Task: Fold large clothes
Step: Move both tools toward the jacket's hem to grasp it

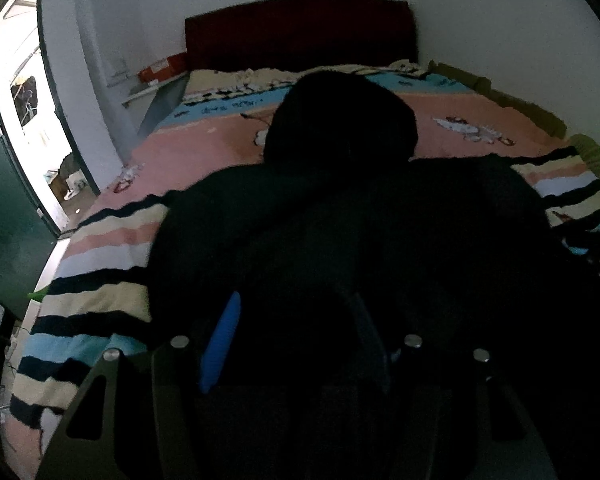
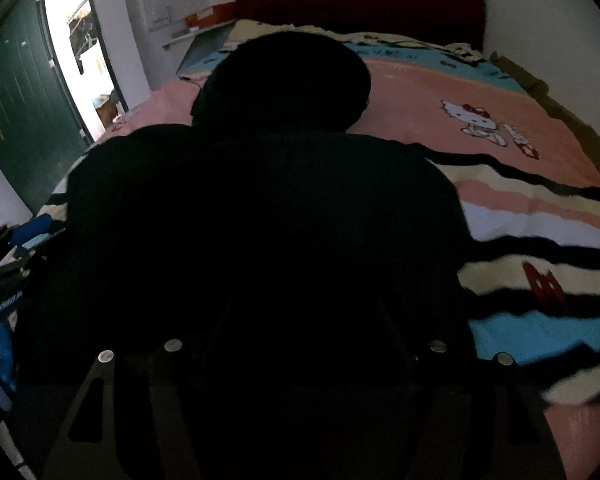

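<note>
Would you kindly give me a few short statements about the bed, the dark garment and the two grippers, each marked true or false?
1. The black hooded garment lies on the bed. True.
2. The headboard is green. False: it is dark red.
3. The blanket has a cartoon cat print and stripes. True.
4. The green door is to the bed's right. False: it is on the left.
5. The left gripper has a blue finger. True.

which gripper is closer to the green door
Left. The left gripper is over the black garment on the side toward the green door; the right gripper is farther across, away from it.
</note>
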`<move>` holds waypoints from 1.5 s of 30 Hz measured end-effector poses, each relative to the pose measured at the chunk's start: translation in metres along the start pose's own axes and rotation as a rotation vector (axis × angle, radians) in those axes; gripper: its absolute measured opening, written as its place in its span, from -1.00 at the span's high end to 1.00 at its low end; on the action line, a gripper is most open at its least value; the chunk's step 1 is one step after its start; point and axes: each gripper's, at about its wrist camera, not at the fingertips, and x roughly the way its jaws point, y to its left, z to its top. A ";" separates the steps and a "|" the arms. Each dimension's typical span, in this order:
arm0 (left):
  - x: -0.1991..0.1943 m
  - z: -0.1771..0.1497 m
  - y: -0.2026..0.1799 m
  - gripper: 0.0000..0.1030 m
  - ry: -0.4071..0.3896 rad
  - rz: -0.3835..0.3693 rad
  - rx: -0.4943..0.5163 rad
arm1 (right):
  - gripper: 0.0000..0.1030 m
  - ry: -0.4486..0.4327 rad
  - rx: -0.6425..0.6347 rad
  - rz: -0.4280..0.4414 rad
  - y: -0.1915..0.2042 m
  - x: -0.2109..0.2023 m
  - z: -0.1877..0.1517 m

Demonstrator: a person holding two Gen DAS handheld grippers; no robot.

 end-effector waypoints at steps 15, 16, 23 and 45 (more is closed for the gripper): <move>-0.131 -0.026 0.011 -0.09 -0.105 0.069 -0.001 | -0.53 -0.096 0.038 -0.033 0.005 -0.123 -0.072; -0.140 -0.028 0.014 -0.09 -0.116 0.069 -0.003 | -0.56 -0.110 0.047 -0.032 0.004 -0.131 -0.075; -0.177 -0.033 0.015 -0.09 -0.166 0.071 0.016 | -0.79 -0.196 0.113 -0.014 -0.003 -0.175 -0.092; -0.155 -0.021 0.050 -0.09 -0.152 0.082 0.014 | -0.80 -0.248 0.096 -0.058 0.005 -0.185 -0.043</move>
